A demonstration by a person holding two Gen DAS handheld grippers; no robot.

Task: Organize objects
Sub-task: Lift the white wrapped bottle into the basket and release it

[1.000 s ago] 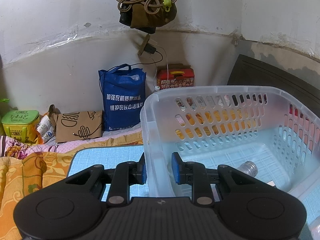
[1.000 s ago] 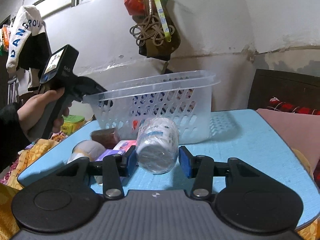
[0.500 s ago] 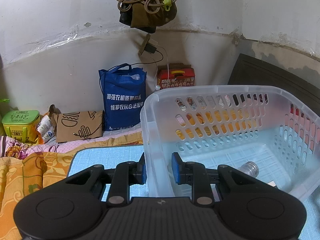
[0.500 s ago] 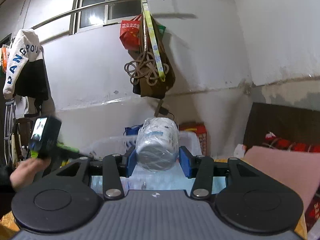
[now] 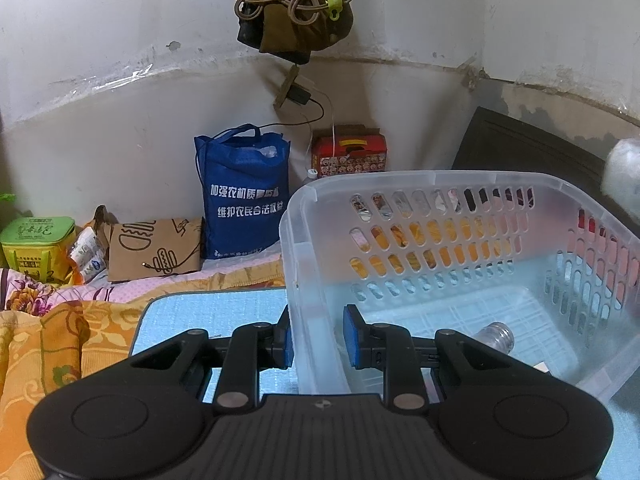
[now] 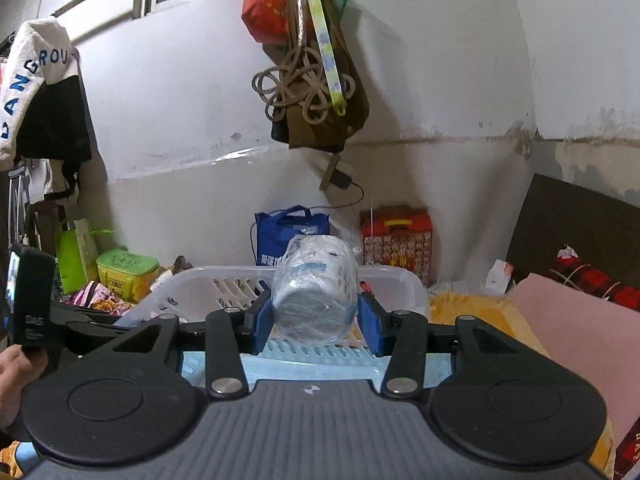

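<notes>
My left gripper (image 5: 318, 338) is shut on the near left wall of a clear plastic basket (image 5: 440, 184), one blue pad outside and one inside. A small glass jar (image 5: 494, 336) lies on the basket's floor. In the right wrist view my right gripper (image 6: 316, 320) is shut on a plastic-wrapped white roll (image 6: 314, 296), held in the air above the near rim of the basket (image 6: 208, 280). The roll's blurred edge (image 5: 624, 176) shows at the far right of the left wrist view. The left gripper's body (image 6: 30, 308) and a hand (image 6: 16, 376) appear at the left edge.
The basket stands on a light blue mat (image 5: 216, 316) over an orange bedspread (image 5: 40, 344). Against the wall stand a blue bag (image 5: 244, 192), a red box (image 5: 350, 156), a brown paper bag (image 5: 154, 248) and a green box (image 5: 36, 246). A pink mat (image 6: 576, 340) lies at the right.
My right gripper has risen from the mat with the wrapped roll and now hovers over the basket's rim. The left gripper and the basket have kept still.
</notes>
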